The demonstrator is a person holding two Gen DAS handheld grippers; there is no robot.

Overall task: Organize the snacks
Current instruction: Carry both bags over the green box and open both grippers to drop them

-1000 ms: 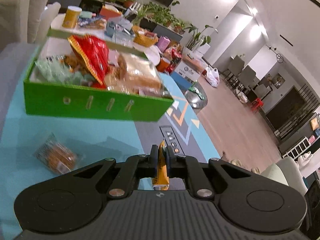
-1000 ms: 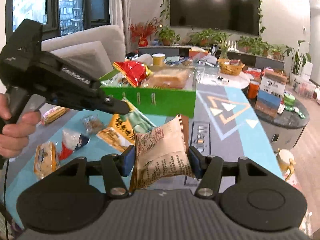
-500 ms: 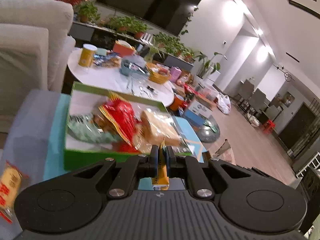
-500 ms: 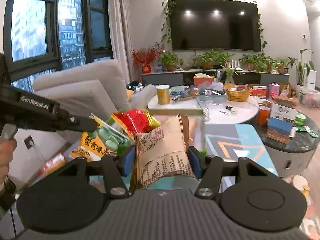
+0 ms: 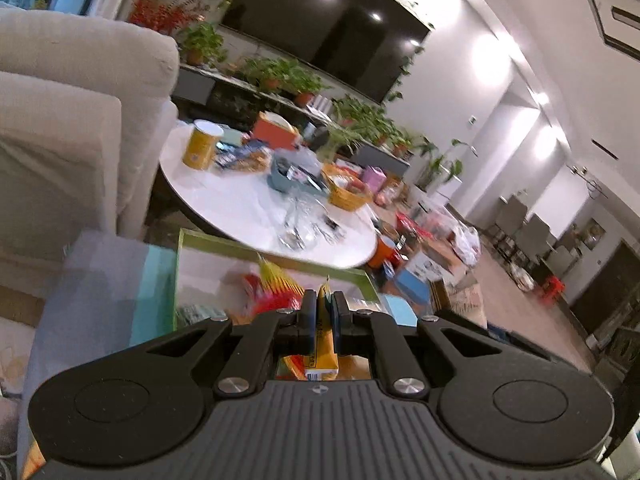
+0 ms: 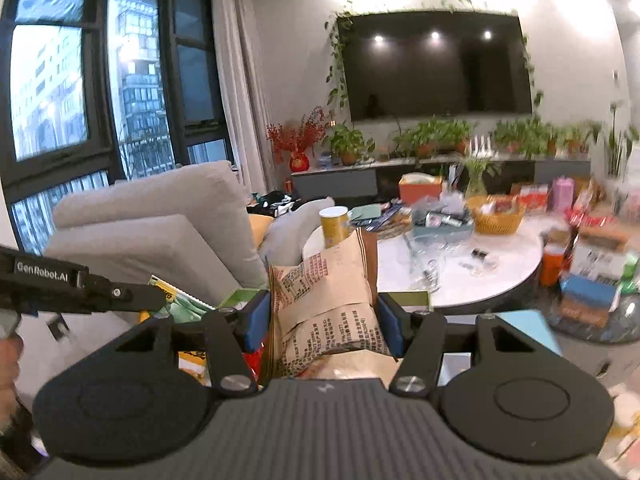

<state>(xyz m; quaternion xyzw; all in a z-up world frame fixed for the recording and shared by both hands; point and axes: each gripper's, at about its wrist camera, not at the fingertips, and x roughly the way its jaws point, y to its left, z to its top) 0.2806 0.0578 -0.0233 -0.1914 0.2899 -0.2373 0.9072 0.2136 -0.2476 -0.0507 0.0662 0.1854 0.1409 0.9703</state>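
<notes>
Both grippers raised over green box (image 5: 176, 280) — left gripper (image 5: 320, 320), right gripper (image 6: 322, 320).

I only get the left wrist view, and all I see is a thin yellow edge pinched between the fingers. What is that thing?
Observer: The right wrist view shows its face: a yellow and green snack packet, hanging from the left gripper.
Operator: Is the other hand busy?
Observer: Yes, the right gripper clamps a brown paper snack bag.
Operator: Any person visible?
Observer: Only part of a hand at the picture's left edge.
</notes>
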